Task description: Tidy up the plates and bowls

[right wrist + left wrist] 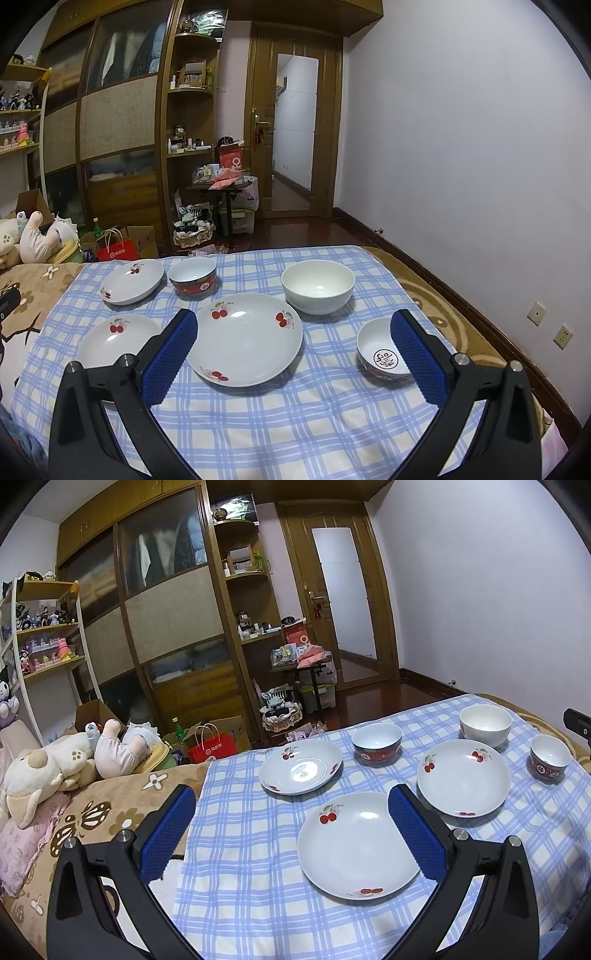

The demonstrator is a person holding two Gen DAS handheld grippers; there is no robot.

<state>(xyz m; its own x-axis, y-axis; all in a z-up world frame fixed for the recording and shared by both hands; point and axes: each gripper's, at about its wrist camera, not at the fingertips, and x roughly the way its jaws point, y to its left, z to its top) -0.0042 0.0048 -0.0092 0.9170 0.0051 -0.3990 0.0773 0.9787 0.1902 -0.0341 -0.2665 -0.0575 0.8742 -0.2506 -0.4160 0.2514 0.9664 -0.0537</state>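
White cherry-print plates, three in all, spread singly over checked cloth; three bowls likewise apart. Nothing stacked or gathered yet, so practically everything left to do. Left gripper and right gripper both spread wide, empty, hovering over the dishes.

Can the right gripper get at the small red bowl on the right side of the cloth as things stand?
Probably yes. The right gripper is open and holds nothing, and the small red bowl sits alone by its right finger, apart from the big plate and white bowl.
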